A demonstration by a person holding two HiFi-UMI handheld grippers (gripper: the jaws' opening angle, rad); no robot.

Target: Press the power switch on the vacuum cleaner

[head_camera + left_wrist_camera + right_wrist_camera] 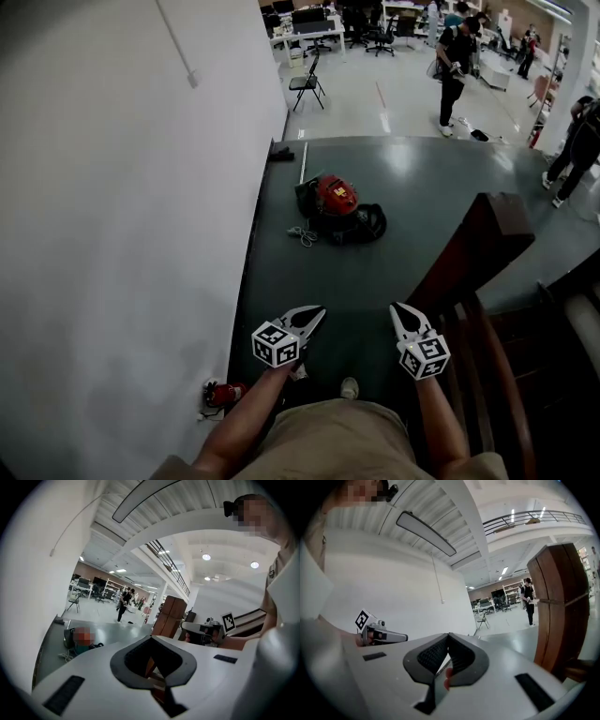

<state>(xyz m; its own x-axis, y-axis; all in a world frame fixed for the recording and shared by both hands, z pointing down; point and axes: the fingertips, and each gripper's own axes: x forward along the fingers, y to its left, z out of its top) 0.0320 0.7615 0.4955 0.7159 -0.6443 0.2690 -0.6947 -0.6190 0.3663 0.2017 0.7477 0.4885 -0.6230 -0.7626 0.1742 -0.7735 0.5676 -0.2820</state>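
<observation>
The vacuum cleaner [336,201], red on top with a black body and hose, lies on the dark green floor well ahead of me, with its cord [302,232] coiled at its left. In the left gripper view the vacuum cleaner [70,639] shows small at the lower left, partly under a mosaic patch. My left gripper [316,312] [151,638] is shut and holds nothing. My right gripper [397,308] [448,634] is shut and empty too. Both are held out side by side at waist height, pointing forward, far short of the vacuum. I cannot make out its switch.
A white wall [122,234] runs along the left. A dark wooden stair post and railing [483,248] stand close on the right. A small red object [225,393] lies at the wall's foot. A folding chair [307,84], desks and several people [457,66] are farther back.
</observation>
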